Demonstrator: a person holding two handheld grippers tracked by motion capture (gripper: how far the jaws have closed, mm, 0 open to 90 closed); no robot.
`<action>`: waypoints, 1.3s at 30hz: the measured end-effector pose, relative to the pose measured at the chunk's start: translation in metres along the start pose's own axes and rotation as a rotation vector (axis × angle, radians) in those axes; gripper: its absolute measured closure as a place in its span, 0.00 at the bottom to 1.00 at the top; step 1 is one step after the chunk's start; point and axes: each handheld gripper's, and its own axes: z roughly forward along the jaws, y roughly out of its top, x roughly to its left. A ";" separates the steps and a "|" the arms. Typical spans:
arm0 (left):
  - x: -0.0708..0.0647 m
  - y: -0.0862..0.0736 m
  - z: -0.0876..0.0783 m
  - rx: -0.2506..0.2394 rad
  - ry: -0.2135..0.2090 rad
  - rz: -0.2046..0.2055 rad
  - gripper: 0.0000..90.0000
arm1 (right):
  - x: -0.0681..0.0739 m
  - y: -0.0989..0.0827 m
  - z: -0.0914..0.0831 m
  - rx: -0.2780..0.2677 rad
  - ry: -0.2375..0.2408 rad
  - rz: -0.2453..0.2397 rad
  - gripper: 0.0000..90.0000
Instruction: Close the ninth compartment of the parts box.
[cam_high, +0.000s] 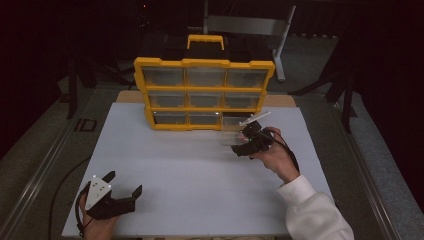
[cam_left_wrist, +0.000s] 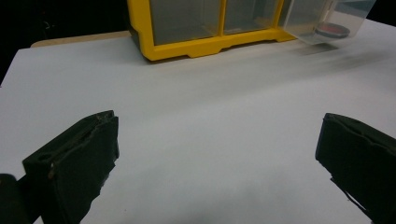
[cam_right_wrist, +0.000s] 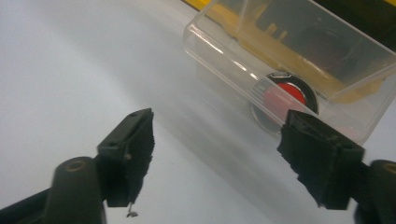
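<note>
While grippers gape, one drawer (cam_right_wrist: 289, 60) (clear), one disc (cam_right_wrist: 285, 100).

Both grippers are chunky black plastic: left gripper (cam_high: 124, 183) has a grey three-cornered plate with white dots on top, right gripper (cam_high: 239, 141) trails a black cable. Pads look like rough foam, kinda frayed. White sleeve (cam_high: 312, 210) on the right arm.

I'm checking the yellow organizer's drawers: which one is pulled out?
The bottom-right drawer of the yellow organizer, by the right gripper. It juts onto the table and holds a red disc; the others sit flush.
</note>
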 end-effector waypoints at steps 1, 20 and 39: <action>0.000 0.000 0.000 0.001 0.000 0.000 0.00 | 0.000 0.000 0.000 0.000 0.000 -0.001 0.32; 0.000 0.000 0.000 0.001 -0.001 0.001 0.00 | 0.000 -0.005 0.004 -0.024 -0.067 -0.003 0.93; 0.000 0.000 -0.001 0.002 0.003 0.002 0.00 | -0.006 -0.005 0.014 -0.018 -0.087 0.018 1.00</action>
